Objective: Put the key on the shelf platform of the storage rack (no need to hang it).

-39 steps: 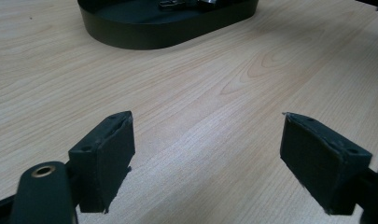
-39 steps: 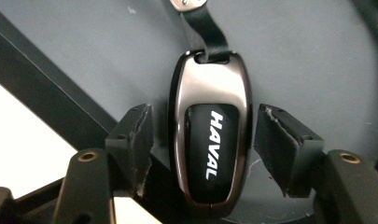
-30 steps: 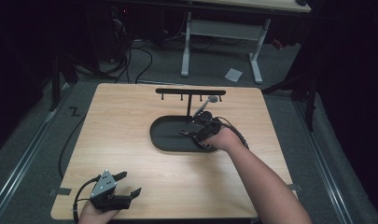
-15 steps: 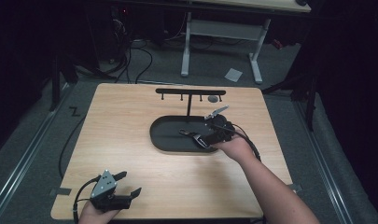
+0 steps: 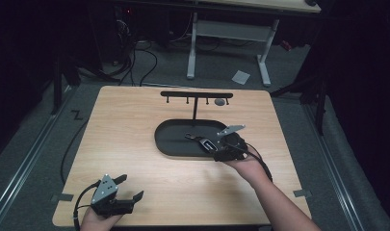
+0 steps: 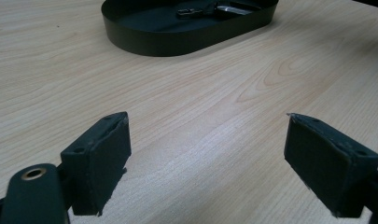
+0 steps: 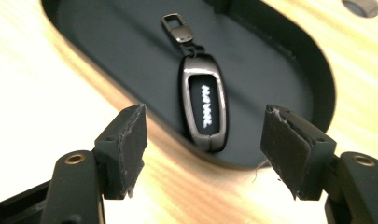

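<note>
A dark metal key fob (image 7: 204, 105) with a small clasp (image 7: 178, 29) lies in the black oval tray (image 7: 130, 56), near its right end (image 5: 204, 142). My right gripper (image 7: 203, 147) hovers open just outside the tray's rim, the fob straight ahead between its jaws; in the high view it (image 5: 220, 148) sits at the tray's right edge. My left gripper (image 5: 130, 190) rests open near the table's front left corner, facing the tray (image 6: 186, 28) far off across bare wood, nothing between its jaws (image 6: 207, 158).
A black T-shaped rack (image 5: 196, 96) with small hooks stands behind the tray (image 5: 168, 139); a small grey round object (image 5: 220, 102) lies by its right end. A white-legged desk (image 5: 226, 33) and cables lie on the floor beyond the table.
My right gripper has drawn back from over the tray toward the near right rim and lower. The fob now lies free in the tray. The left gripper has stayed still.
</note>
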Demonstrator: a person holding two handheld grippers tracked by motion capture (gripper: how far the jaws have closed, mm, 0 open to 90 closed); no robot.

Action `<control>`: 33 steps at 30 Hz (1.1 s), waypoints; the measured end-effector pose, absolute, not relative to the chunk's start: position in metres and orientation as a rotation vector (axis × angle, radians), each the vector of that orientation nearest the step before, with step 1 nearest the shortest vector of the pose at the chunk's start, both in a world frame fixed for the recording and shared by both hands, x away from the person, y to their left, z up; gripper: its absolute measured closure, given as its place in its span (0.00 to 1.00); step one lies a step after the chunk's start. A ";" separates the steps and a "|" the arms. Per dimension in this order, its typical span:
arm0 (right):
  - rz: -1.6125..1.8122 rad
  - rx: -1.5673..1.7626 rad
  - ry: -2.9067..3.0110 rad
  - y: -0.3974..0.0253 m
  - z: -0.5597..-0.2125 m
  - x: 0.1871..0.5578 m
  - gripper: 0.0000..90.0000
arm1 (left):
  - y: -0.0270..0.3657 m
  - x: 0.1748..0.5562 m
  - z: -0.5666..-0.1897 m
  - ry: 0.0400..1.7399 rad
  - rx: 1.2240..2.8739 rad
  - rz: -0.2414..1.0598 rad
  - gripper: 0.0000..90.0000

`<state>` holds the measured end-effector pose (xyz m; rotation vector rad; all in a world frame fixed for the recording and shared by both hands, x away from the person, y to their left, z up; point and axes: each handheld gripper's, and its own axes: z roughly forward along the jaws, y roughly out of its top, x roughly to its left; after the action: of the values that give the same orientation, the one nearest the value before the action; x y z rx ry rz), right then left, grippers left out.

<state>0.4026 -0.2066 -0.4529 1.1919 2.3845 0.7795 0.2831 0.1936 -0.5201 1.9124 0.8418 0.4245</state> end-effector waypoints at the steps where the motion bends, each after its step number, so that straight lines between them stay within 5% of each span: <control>1: 0.804 1.208 2.385 -0.209 -0.455 0.400 0.36 | 0.193 0.283 -0.520 0.850 1.912 0.431 0.17; 33: 1.182 1.300 2.112 -0.278 -0.524 0.301 0.31 | 0.188 0.294 -0.519 0.896 1.901 0.429 0.17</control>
<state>0.3013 -0.2776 -0.5242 1.2999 2.1122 1.1821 0.2942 0.1878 -0.5194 1.9013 0.8956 0.4294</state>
